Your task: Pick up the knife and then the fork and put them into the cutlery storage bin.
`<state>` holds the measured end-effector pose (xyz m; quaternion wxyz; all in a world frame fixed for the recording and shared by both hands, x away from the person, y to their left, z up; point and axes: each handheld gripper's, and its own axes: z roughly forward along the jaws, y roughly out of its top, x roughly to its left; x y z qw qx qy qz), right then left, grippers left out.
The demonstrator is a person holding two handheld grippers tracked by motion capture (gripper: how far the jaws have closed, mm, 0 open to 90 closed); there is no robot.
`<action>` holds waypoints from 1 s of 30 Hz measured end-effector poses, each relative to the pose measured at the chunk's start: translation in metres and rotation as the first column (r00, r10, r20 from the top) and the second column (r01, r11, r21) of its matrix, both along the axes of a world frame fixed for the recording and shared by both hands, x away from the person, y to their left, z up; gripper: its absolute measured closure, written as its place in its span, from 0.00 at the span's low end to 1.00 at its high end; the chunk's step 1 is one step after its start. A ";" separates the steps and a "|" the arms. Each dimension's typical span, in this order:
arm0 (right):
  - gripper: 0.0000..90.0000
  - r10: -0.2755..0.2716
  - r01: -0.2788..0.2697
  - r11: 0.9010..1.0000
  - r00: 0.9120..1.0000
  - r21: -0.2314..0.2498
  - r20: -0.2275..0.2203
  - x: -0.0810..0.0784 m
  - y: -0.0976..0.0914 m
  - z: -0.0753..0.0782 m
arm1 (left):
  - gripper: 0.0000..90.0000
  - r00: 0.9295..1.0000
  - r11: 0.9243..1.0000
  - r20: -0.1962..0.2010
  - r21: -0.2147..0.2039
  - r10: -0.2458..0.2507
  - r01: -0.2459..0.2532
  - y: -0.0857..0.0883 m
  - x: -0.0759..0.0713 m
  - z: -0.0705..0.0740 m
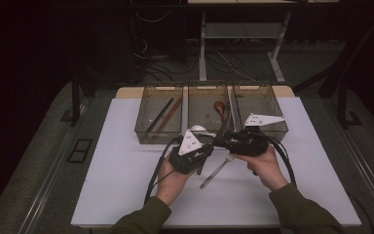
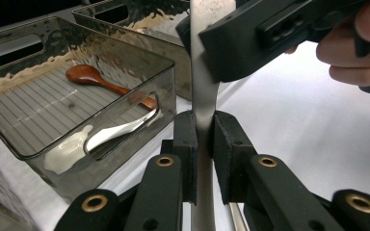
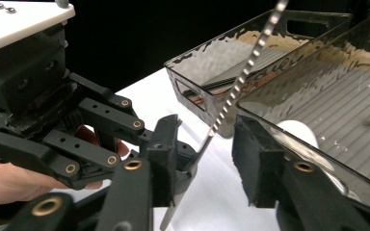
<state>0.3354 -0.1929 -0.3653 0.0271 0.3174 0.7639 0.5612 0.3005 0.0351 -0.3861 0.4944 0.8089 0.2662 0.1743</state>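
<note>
the room around is dark, cables trailing under a desk at the back, and a white table [image 1: 126, 185] is sitting in the light with three smoky clear bins in a row at its far edge. the left bin [image 1: 159, 113] is holding long dark sticks, chopsticks by the look of them; the middle bin [image 1: 208, 111] is holding a brown wooden spoon [image 2: 107, 85] and a white spoon [image 2: 103, 139]; the right bin [image 1: 261, 111] is looking bare as far as i can see.

the person is working just in front of the middle bin. the left gripper [image 2: 203, 144] is pinching a metal knife [image 2: 203, 101] by its flat blade, pads pressing on both faces, blade standing up between them. the right gripper [image 3: 207, 159] is coming in over the same knife, its jaws standing either side of the serrated edge [image 3: 243, 72] without touching it, so i am reading them as not yet gripping.

so the sorting is looking partly done: sticks and spoons are binned already, and the knife is sitting mid-handover above the table. what is remaining, i would guess, is the right gripper taking hold, the left letting go, and the knife going into a bin, likely the bare one.
</note>
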 end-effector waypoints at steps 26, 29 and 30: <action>0.98 -0.062 0.064 0.997 0.997 -0.045 0.049 0.011 -0.033 0.028 | 0.57 0.992 0.990 -0.049 -0.076 -0.119 0.115 0.033 -0.005 -0.013; 0.98 -0.093 0.096 0.994 0.994 -0.053 0.062 0.016 -0.048 0.038 | 0.52 0.989 0.988 -0.061 -0.090 -0.132 0.127 0.043 -0.005 -0.015; 0.98 -0.100 0.104 0.993 0.993 -0.055 0.066 0.017 -0.053 0.042 | 0.50 0.989 0.987 -0.067 -0.097 -0.135 0.128 0.046 -0.005 -0.016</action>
